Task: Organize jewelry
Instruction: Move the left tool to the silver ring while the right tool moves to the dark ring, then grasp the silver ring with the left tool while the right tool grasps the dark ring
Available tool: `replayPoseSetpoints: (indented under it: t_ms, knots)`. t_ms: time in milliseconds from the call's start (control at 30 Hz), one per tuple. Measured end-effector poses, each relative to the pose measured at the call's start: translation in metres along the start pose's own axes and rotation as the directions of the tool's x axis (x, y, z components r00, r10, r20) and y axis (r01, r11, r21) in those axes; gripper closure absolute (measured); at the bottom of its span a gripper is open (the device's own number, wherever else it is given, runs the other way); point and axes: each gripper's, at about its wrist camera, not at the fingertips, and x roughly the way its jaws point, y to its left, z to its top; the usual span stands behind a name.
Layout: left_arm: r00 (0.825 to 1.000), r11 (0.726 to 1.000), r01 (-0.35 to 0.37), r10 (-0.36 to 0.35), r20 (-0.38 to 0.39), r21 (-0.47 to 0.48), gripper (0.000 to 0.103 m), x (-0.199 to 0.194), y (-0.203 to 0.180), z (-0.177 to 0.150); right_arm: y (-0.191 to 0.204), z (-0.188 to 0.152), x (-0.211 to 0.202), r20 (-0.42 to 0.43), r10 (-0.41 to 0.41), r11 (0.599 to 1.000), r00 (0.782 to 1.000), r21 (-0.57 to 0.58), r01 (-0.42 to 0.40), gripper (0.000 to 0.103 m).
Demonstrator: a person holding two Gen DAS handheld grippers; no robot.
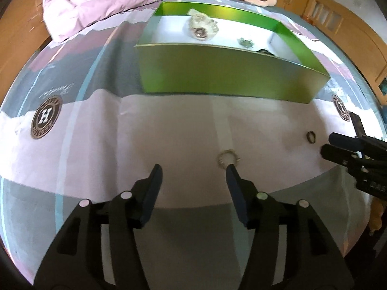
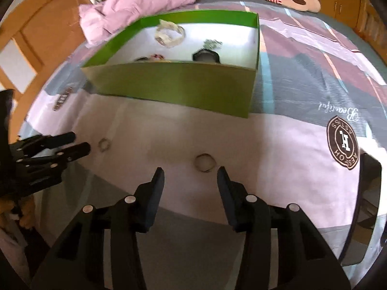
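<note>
Both tools, the left gripper (image 1: pixel 193 169) and right gripper (image 2: pixel 190 170), are being held spread above the bedspread's (image 1: pixel 169 120) near edge, each lined up with a ring (image 1: pixel 227 159) (image 2: pixel 205 162) lying there, destined presumably for the green box (image 1: pixel 217 72) beyond.
</note>
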Motion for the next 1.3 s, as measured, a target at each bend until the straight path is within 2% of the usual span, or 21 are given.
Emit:
replayPoseSetpoints:
  t_ms: [167,233,300,467,533,700,967,1000,1067,1100,1233,1300]
  knots:
    - [1.000,0.997,-0.004,0.003,0.020,0.073,0.039,0.009,-0.027,0.004,0.005,0.003,0.014,-0.009,-0.057,0.998,0.998,0.023,0.058,0.057]
    - [1.000,0.996,-0.015,0.012,0.025,0.085,0.039,0.011,-0.033,0.005,0.007,0.006,0.020,-0.012,-0.089,0.995,0.996,0.035,0.089,0.057]
    - [0.999,0.996,-0.039,0.037,0.033,0.082,0.043,0.014,-0.034,0.007,0.008,0.006,0.025,-0.014,-0.100,0.994,0.995,0.041,0.101,0.057]
    - [0.999,0.996,-0.046,0.044,0.025,0.080,0.062,0.022,-0.031,0.009,0.017,0.009,0.030,0.008,-0.132,0.991,0.991,0.014,0.132,0.059]
    - [0.999,0.996,-0.048,0.046,0.020,0.079,0.070,0.024,-0.029,0.007,0.021,0.007,0.030,0.017,-0.132,0.991,0.991,0.002,0.132,0.081]
    - [0.998,0.992,-0.065,0.062,0.033,0.106,0.072,0.024,-0.030,0.004,0.032,0.004,0.029,0.006,-0.127,0.991,0.992,-0.035,0.127,0.081]
    - [0.998,0.994,-0.056,0.053,0.030,0.092,0.071,0.016,-0.027,-0.002,0.041,-0.012,0.017,-0.025,-0.065,0.995,0.998,-0.073,0.063,0.081]
    - [0.998,0.995,-0.050,0.047,0.033,0.083,0.070,0.015,-0.025,-0.002,0.040,-0.014,0.014,-0.023,-0.059,0.996,0.998,-0.068,0.057,0.078]
    - [0.999,0.997,-0.035,0.033,0.039,0.062,0.058,0.010,-0.019,-0.003,0.037,-0.017,0.007,-0.008,-0.047,0.998,0.999,-0.046,0.046,0.065]
    - [0.999,0.998,-0.031,0.029,0.040,0.058,0.057,0.010,-0.017,-0.003,0.035,-0.019,0.005,-0.003,-0.045,0.998,0.999,-0.038,0.044,0.056]
    - [0.999,0.999,0.016,-0.018,0.029,0.044,0.048,0.010,-0.013,-0.003,0.034,-0.024,0.007,-0.013,-0.065,0.997,0.998,-0.049,0.064,0.055]
    - [0.999,0.999,0.026,-0.027,0.024,0.046,0.048,0.013,-0.015,-0.003,0.033,-0.025,0.011,-0.015,-0.063,0.997,0.998,-0.045,0.063,0.055]
